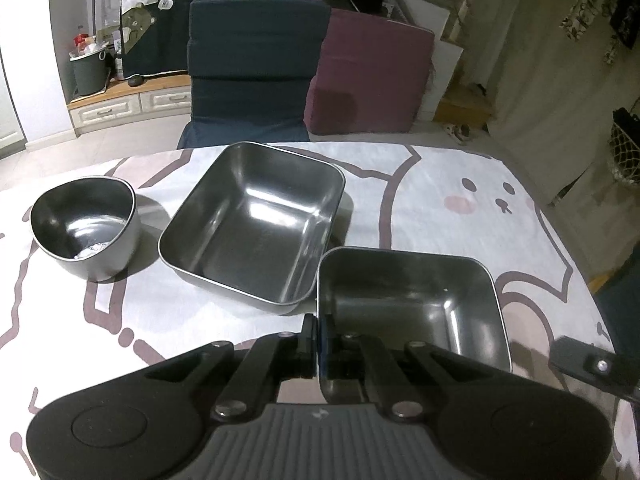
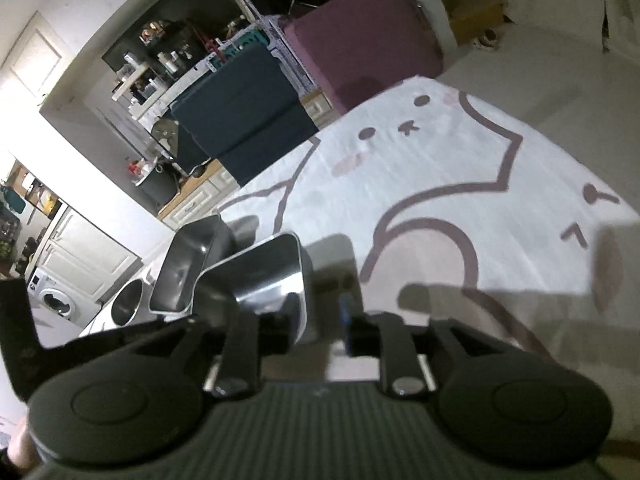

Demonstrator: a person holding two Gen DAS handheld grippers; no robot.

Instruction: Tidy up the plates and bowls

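Three steel dishes stand on the cartoon-print tablecloth (image 1: 440, 184). A round bowl (image 1: 86, 228) is at the left, a large square tray (image 1: 256, 220) in the middle, a smaller square container (image 1: 408, 308) nearest me. My left gripper (image 1: 319, 334) is shut on the small container's near left wall, one finger inside and one outside. In the right wrist view the small container (image 2: 260, 280) looks tilted. My right gripper (image 2: 320, 314) straddles its wall. Its jaws are apart, with a gap beside the blue pad (image 2: 346, 314), so they do not press. Part of the right gripper (image 1: 592, 364) shows beside the container's near right corner.
A dark blue chair (image 1: 256, 72) and a maroon cushioned seat (image 1: 368, 76) stand just beyond the table's far edge. The large tray (image 2: 188, 264) and round bowl (image 2: 128, 304) lie left of the held container. Bare cloth (image 2: 460, 184) spreads to the right.
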